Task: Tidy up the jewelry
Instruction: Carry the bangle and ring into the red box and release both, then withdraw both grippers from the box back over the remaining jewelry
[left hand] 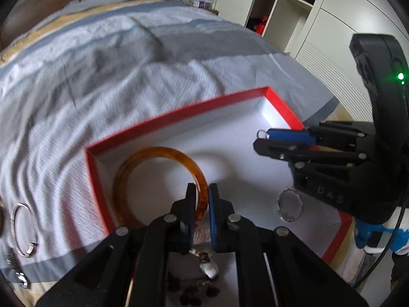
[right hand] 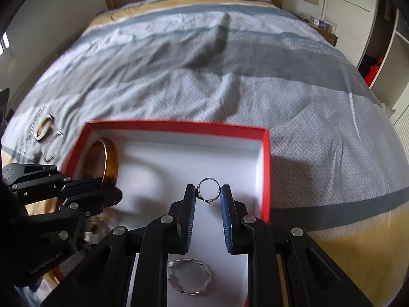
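Note:
A red box (left hand: 179,113) with a white inside lies on the bed; it also shows in the right wrist view (right hand: 267,168). My left gripper (left hand: 202,192) is shut on an amber bangle (left hand: 143,158), which stands on edge in the box's left part (right hand: 111,161). My right gripper (right hand: 208,192) is shut on a small silver ring (right hand: 208,189) and holds it over the box's middle; the ring (left hand: 262,135) also shows in the left wrist view at that gripper's (left hand: 265,140) tips. A wavy silver bracelet (right hand: 189,276) lies on the box floor, as does a dark bead necklace (left hand: 202,278).
On the blue-grey bedspread (right hand: 255,89) left of the box lie a silver bangle (left hand: 23,230), a wider metal bangle (right hand: 44,127), a thin one (right hand: 53,145) and a chain (left hand: 18,271). A wardrobe (left hand: 294,12) stands to the right.

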Available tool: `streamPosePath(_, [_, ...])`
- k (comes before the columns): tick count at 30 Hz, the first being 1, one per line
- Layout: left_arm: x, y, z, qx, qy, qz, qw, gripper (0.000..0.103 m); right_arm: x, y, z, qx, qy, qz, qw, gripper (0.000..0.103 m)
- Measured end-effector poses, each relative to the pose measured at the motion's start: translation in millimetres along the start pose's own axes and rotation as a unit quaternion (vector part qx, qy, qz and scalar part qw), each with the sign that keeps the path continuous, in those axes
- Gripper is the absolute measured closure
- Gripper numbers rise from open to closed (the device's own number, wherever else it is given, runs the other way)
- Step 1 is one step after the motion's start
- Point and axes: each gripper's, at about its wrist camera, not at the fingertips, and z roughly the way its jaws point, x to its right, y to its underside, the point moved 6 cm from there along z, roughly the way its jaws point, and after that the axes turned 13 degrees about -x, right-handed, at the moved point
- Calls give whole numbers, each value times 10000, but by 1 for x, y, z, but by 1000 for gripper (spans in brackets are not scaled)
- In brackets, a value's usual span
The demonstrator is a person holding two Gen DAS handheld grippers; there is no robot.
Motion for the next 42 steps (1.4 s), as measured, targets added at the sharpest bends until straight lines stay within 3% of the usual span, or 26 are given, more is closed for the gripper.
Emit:
streamPosePath(7, [-6, 0, 8, 69, 144, -75, 9998, 92, -8, 3, 10, -70, 417, -520, 9978, 83])
streamPosePath(14, [-7, 1, 6, 85, 151, -84, 9998, 92, -10, 4, 9, -85, 360, -664, 9971, 83])
streamPosePath(20, [-4, -1, 4, 71, 125, -87, 9999, 91, -12, 5, 6, -169, 420, -723, 9964, 77])
streamPosePath(25, [0, 0, -5, 59, 118, -135, 9998, 80, -13, 12, -15, -55, 514, -712, 9961, 74])
streamPosePath(32, [16, 6, -66, 350, 76, -16, 9994, 73, 2, 33, -84, 335, 615, -423, 9966, 73])
streamPosePath(42, [36, 50, -207, 1113, -182, 34, 9936, 72, -9, 89, -217, 1163, 720, -106, 9905, 68])
